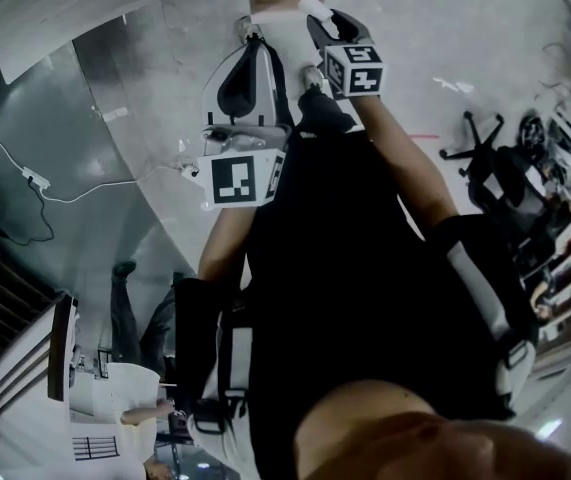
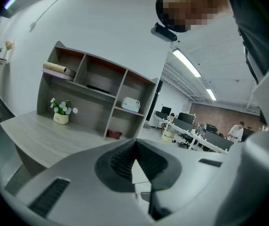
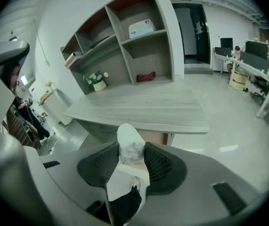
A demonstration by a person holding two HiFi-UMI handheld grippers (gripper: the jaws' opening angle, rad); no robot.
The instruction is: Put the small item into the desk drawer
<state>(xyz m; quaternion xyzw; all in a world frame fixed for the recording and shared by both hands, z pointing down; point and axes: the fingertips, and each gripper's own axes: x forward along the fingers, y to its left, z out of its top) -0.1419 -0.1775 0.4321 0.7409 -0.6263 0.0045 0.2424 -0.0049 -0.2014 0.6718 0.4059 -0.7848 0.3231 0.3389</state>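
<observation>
In the right gripper view, my right gripper [image 3: 132, 150] is shut on a small white item [image 3: 127, 134] partly wrapped in clear film; its rounded top sticks up past the black pads. Beyond it stands the pale wooden desk [image 3: 139, 108], with a brownish panel [image 3: 153, 136] under its near edge; I cannot tell whether that is the drawer. My left gripper [image 2: 135, 149] has its pads meeting with nothing between them. From the head view both grippers, left [image 1: 250, 43] and right [image 1: 315, 10], are held out over the grey floor, away from the desk.
A shelf unit [image 3: 125, 41] stands on the desk's back with a white box [image 3: 141, 28], a red thing [image 3: 146, 76] and a flower pot [image 3: 98, 82]. Office desks and chairs [image 3: 247, 65] fill the room to the right. A white cable [image 1: 55, 196] lies on the floor.
</observation>
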